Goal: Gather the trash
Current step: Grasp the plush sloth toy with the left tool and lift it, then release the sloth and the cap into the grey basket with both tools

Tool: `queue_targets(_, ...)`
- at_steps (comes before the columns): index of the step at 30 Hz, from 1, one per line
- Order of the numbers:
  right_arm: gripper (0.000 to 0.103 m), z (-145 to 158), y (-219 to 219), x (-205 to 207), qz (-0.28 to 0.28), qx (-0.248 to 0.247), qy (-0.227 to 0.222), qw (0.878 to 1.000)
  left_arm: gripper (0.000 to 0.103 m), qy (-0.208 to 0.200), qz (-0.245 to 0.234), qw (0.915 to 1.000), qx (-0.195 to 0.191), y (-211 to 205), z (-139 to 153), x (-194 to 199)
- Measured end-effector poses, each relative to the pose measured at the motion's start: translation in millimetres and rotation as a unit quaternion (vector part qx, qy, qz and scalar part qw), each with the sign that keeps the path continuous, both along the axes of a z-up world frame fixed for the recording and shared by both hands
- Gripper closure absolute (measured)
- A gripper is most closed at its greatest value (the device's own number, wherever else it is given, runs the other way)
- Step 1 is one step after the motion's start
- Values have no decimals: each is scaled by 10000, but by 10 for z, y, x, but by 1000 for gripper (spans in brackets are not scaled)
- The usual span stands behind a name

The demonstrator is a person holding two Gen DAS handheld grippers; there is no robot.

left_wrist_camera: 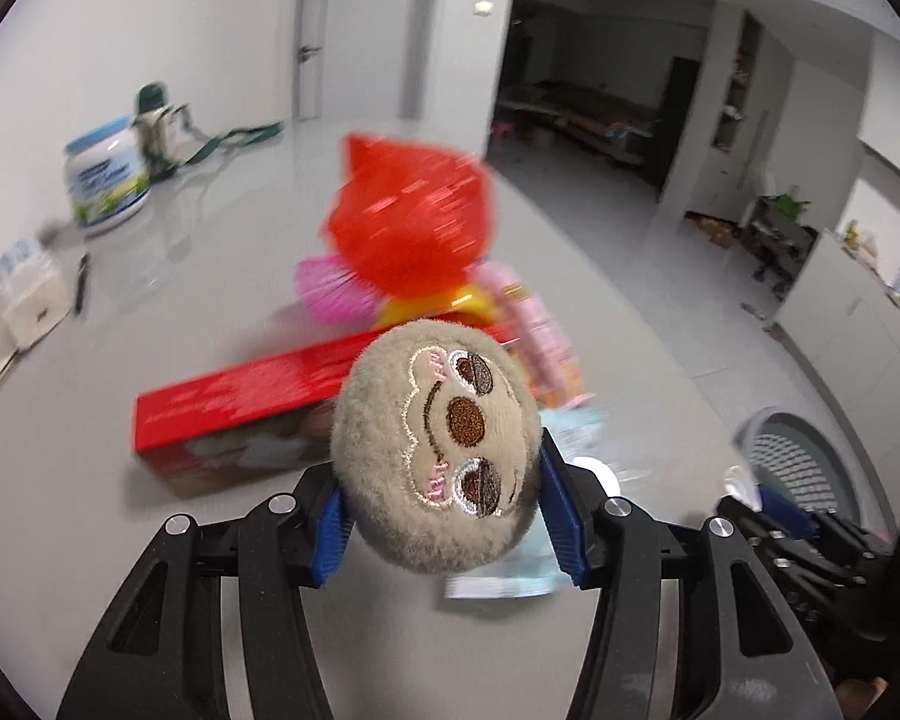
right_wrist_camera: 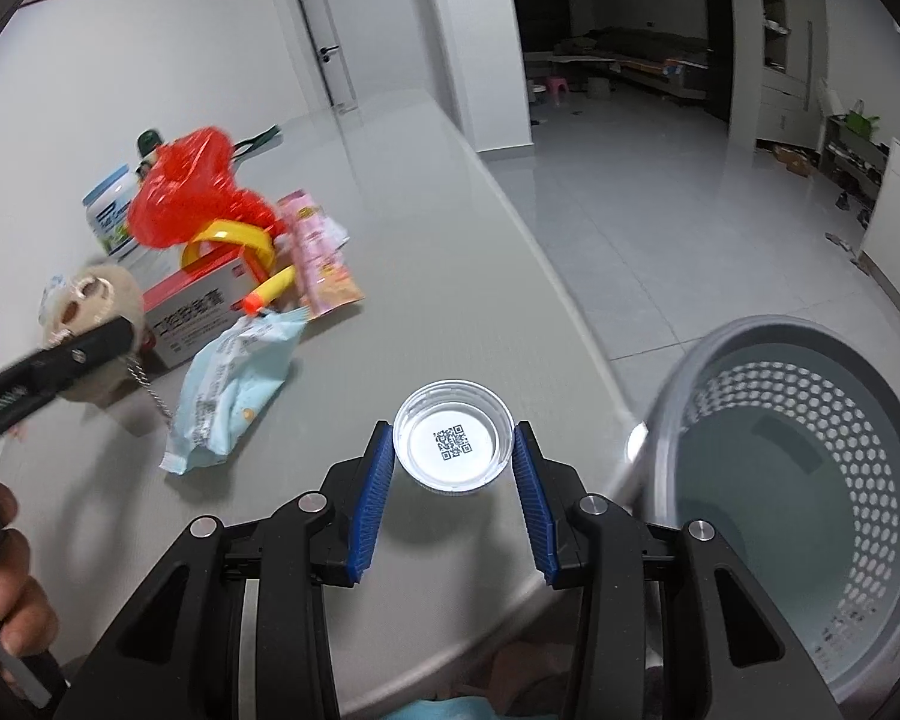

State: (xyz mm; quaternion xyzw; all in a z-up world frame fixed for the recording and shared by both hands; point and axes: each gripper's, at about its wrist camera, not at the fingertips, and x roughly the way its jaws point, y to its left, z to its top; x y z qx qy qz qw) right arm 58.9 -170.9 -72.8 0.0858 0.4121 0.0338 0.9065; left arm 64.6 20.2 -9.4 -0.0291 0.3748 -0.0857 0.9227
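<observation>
On the grey bench (right_wrist_camera: 426,228), both claws are loaded. L claw (left_wrist_camera: 441,495): blue pads (left_wrist_camera: 561,516) pressing both sides of a round beige plush sloth head (left_wrist_camera: 438,456), embroidered face toward the cam, lifted clear of the bench; in the right wrist view its ball chain (right_wrist_camera: 147,387) dangles below. R claw (right_wrist_camera: 453,480): narrow, pinching a white plastic bottle cap (right_wrist_camera: 453,444) by its rim, open side up, QR code printed inside, held above the bench near the front edge.

Trash pile sits behind the L claw, well apart from the cap: long red carton (right_wrist_camera: 201,315) w/ white panel, light-blue crumpled wrapper (right_wrist_camera: 234,387) lying just in front of it, pink snack packet (right_wrist_camera: 321,258) to the right, red plastic bag (right_wrist_camera: 192,195) on top, yellow plastic ring (right_wrist_camera: 228,237) under the bag, yellow-orange tube (right_wrist_camera: 270,291) beside the carton. Pink bristly item (left_wrist_camera: 330,291) visible in the left wrist view, blurred, can't tell what.

Grey perforated waste basket (right_wrist_camera: 810,480) stands off the bench's right edge, on the floor side, mouth tilted toward the cam; inside looks bare. White tub w/ blue lid (left_wrist_camera: 105,177) back-left by the wall. A person's hand (right_wrist_camera: 6,576) grips the L handle.
</observation>
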Motion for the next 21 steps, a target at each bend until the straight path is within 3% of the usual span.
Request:
queue_targets(5, 64, 131, -387, -165, -418, -68, -136, 9990, 50, -206, -594, 9980, -49, -486, 173, -19)
queue_targets(10, 64, 142, -856, -363, -957, -117, -139, 9952, 50, -143, -1374, 9904, -95, -1132, 138, -57)
queue_targets(21, 64, -267, -1731, -794, -1876, -73, 392, 9814, 50, 416, -2607, 9643, 190, -2349, -368, -92)
